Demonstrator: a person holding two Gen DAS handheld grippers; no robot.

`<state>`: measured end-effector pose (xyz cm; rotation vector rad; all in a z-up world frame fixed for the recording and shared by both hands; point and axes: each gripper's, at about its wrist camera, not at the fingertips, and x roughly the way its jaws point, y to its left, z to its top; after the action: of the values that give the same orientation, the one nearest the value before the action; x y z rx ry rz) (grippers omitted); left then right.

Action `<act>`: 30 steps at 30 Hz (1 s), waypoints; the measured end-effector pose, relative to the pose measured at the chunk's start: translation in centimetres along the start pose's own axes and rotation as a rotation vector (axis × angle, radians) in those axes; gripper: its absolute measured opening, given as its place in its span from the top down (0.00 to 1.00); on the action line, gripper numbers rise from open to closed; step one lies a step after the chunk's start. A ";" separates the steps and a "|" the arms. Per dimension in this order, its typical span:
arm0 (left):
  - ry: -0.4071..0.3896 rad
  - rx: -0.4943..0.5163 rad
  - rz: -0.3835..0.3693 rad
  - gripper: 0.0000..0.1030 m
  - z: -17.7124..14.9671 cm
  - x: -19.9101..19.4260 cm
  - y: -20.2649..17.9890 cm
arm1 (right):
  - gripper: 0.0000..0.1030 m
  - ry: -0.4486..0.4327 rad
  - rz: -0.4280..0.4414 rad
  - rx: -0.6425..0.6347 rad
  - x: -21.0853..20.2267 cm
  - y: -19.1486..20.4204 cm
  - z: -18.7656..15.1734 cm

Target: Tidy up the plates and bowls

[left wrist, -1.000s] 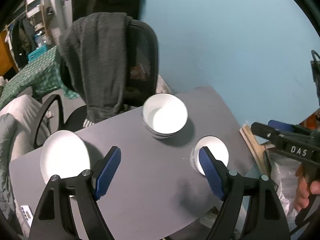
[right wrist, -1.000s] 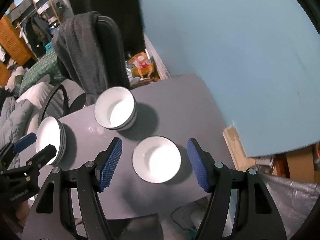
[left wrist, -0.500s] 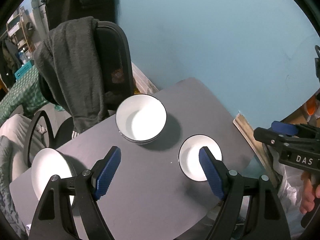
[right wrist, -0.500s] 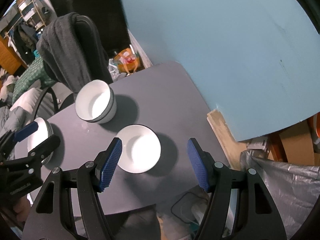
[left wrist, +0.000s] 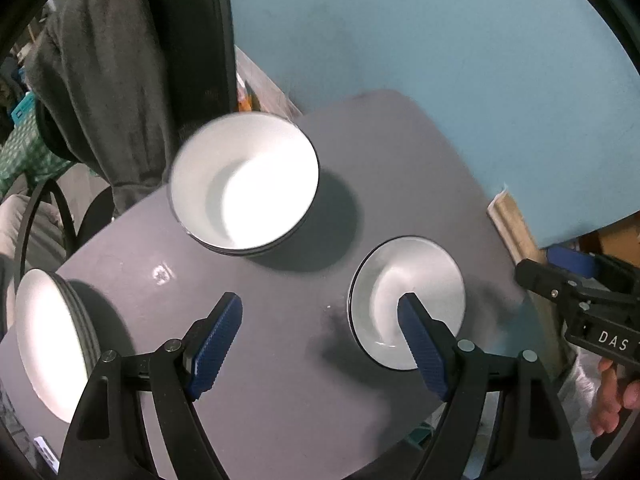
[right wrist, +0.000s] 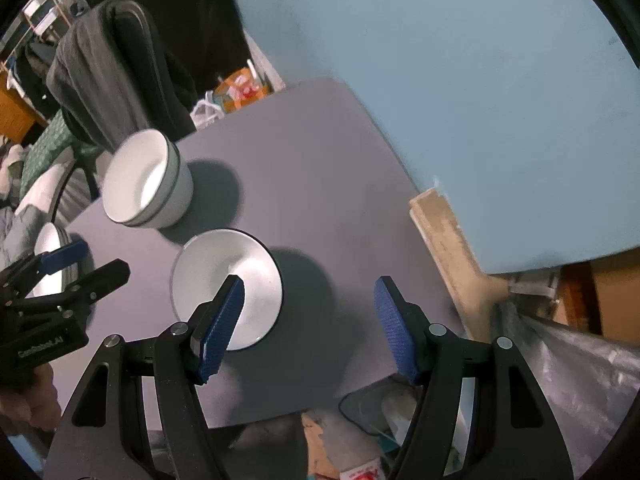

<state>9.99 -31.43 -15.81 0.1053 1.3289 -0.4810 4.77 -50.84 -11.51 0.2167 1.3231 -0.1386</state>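
Left wrist view showed the left gripper (left wrist: 320,340) spread wide and empty above the grey counter (left wrist: 280,392), its right finger over a single shallow white dark-rimmed bowl (left wrist: 384,292). Beyond it sat a stack of deep white bowls (left wrist: 244,184), and a stack of white plates (left wrist: 48,340) lay at the counter's left edge. Right wrist view showed the right gripper (right wrist: 310,324) also wide, holding nothing, its left finger over the shallow bowl (right wrist: 216,264). A grey garment (left wrist: 100,80) hung on a black chair (left wrist: 196,40).

Plate stack (left wrist: 48,340) cut off at left edge — small bowl (left wrist: 404,296) partly hidden.
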 end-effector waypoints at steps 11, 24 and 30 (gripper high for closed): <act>0.112 -0.011 -0.001 0.21 -0.7 5.4 -0.7 | 0.36 0.139 0.098 0.003 7.1 -0.5 -0.7; 0.150 -0.087 0.006 0.40 -1.3 7.9 -0.1 | 0.47 0.191 0.165 0.035 10.5 -0.2 -0.4; 0.161 -0.111 -0.027 0.59 -1.1 8.1 0.4 | 0.70 0.211 0.185 0.017 10.8 0.1 -0.1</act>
<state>10.45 -32.90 -23.86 0.0345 1.5135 -0.4272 7.31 -50.52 -22.03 0.3751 1.5036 0.0302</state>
